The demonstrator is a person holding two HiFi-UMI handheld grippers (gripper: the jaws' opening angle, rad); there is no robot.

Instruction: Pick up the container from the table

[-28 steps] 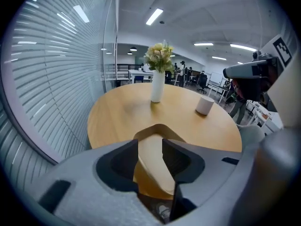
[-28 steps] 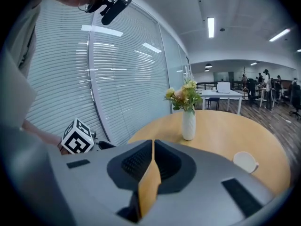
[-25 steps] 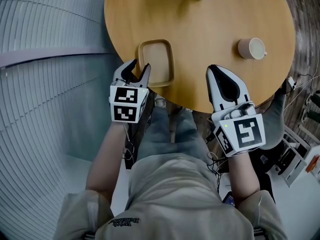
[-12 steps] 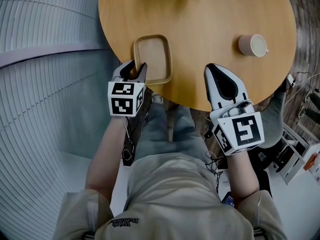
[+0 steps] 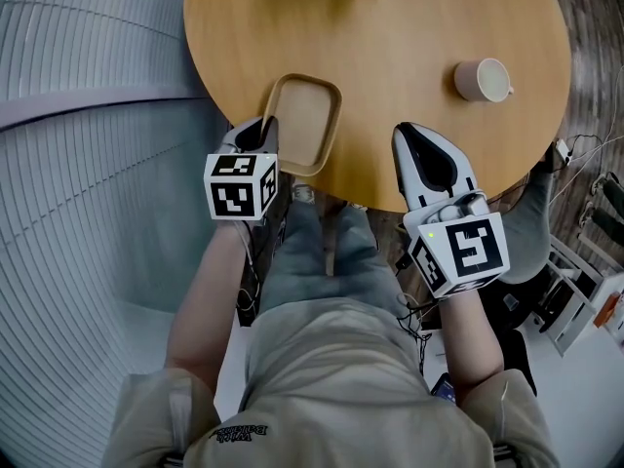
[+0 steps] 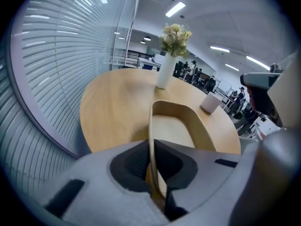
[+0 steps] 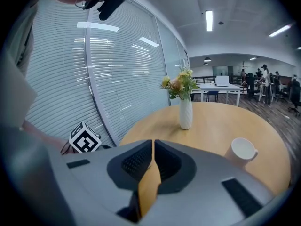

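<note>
**Left gripper clamps the container's wall; lift yet to come**

I am at the grasp step. My left gripper (image 5: 265,130) has just been closing, and its jaws now pinch the near side wall of the shallow wooden container (image 5: 310,120), which lies at the near edge of the round table (image 5: 409,27). My right gripper (image 5: 409,136) hangs over the table edge, apart from the container, jaws together on nothing. Next, I judge, comes a steady upward lift, keeping the container level.

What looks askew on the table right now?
Only the wooden tray: it sits crooked at the near edge of the table, its rim pinched in the left tongs. The cup and vase stand upright; nothing spilled.
</note>
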